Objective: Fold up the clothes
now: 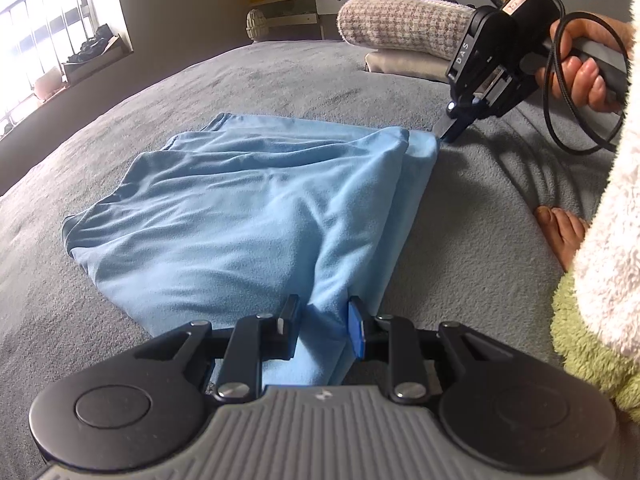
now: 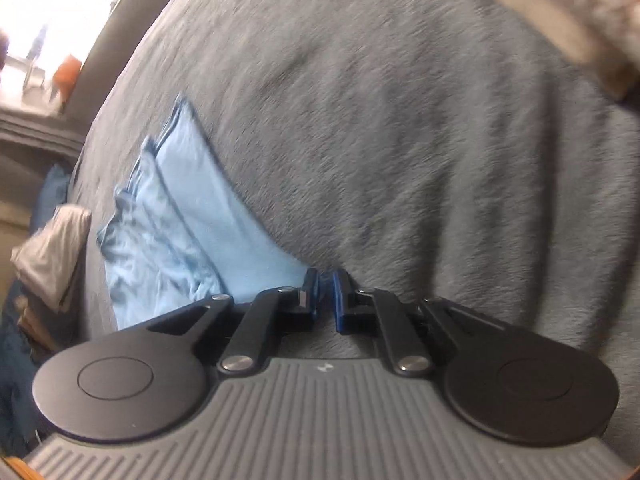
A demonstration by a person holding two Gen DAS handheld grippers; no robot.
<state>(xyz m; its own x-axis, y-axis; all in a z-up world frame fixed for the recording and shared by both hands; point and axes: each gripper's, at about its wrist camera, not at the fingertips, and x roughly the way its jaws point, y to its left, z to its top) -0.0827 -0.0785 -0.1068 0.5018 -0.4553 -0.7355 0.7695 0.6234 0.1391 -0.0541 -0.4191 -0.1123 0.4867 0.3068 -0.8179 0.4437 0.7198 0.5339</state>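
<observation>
The left tongs (image 1: 322, 320) are clamped on a bunched corner of the light blue garment (image 1: 248, 208), the cloth pinched between the black finger and the blue-padded finger and running back under the tool body. From that near corner the garment spreads away across the grey bedspread (image 1: 280, 76), folded over on itself in several layers with soft wrinkles, its far edges lying flat on the bed.

At the garment's far right corner the right tongs (image 1: 450, 132) point down with their tips together at the very edge of the cloth; in the right wrist view the tongs (image 2: 325, 286) have the two blue pads closed against each other, and whether any blue fabric is caught between them cannot be told. A person's hand (image 1: 580, 76) grips that tool's handle, with a black cable (image 1: 560, 120) looping below it.

Beyond, a checked cushion (image 1: 400, 20) rests on a pale pillow (image 1: 404, 64) at the head of the bed. A fluffy white sleeve (image 1: 612, 200) and bare toes (image 1: 560, 232) sit at the right edge. A bright barred window (image 1: 44, 32) is at the left.
</observation>
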